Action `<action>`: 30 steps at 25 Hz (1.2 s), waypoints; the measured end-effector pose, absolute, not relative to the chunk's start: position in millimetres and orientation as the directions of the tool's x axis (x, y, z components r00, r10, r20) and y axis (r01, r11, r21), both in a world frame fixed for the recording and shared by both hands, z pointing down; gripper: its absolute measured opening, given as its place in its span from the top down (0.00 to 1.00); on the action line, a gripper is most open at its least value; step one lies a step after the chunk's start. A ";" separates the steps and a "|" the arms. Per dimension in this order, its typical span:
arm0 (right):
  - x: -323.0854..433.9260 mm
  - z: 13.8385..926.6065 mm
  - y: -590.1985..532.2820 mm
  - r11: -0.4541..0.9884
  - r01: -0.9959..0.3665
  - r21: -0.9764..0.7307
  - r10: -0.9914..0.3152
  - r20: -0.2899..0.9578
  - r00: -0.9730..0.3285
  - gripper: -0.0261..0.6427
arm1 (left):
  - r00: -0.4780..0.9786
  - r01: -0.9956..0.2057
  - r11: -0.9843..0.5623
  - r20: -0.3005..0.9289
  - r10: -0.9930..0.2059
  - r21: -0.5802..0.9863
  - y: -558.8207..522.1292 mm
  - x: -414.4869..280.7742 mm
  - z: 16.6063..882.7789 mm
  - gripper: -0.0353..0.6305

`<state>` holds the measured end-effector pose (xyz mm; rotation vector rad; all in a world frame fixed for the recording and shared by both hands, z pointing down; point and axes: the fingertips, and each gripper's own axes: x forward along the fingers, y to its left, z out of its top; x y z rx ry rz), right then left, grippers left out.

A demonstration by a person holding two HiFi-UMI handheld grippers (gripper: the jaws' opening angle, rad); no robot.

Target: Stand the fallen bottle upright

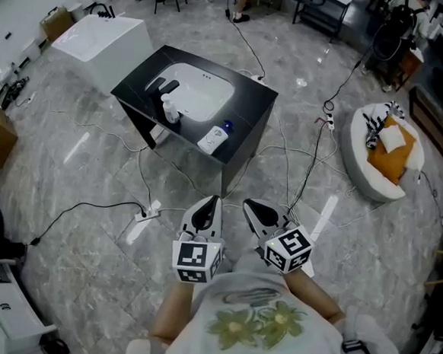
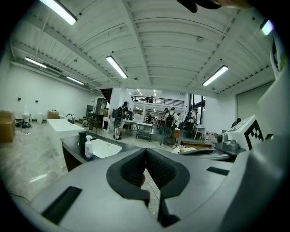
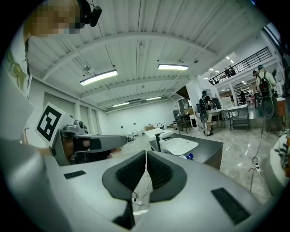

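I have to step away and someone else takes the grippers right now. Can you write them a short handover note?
Left gripper: shut, empty, held close to the body.
Right gripper: shut, empty, beside the left one.
The fallen bottle, white with a blue cap, lies on its side on the black counter, next to the sink, on the side nearer the person. A pump bottle stands upright by the tap.
Done: nothing yet; the counter is some way off.
Left: walk up, grasp the fallen bottle, stand it upright.

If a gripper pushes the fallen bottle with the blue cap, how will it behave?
The bottle lies on its side on a smooth counter, so it would probably slide or roll. It is near the edge; a push might drop it.
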<state>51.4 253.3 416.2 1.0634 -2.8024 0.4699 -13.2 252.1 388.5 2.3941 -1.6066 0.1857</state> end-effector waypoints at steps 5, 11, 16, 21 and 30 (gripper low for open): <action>41.2 424.8 253.3 0.688 -0.687 -0.234 -0.652 0.215 -0.727 0.90 | 0.404 -0.914 -0.380 0.227 -0.886 0.142 247.6 -27.4 393.5 0.92; 42.7 428.3 229.0 0.656 -0.719 -0.228 -0.679 0.236 -0.695 0.89 | 0.423 -0.906 -0.395 0.255 -0.870 0.154 228.4 -34.9 402.2 0.92; 41.2 435.6 189.3 0.654 -0.717 -0.242 -0.678 0.233 -0.697 0.89 | 0.429 -0.903 -0.393 0.293 -0.855 0.174 194.4 -39.4 419.7 0.92; 40.6 441.1 140.5 0.649 -0.718 -0.251 -0.678 0.237 -0.696 0.89 | 0.423 -0.906 -0.393 0.338 -0.841 0.158 148.3 -42.0 429.9 0.92; 38.7 450.0 41.1 0.658 -0.717 -0.229 -0.665 0.270 -0.696 0.89 | 0.412 -0.911 -0.380 0.370 -0.832 0.160 57.4 -47.5 440.5 0.92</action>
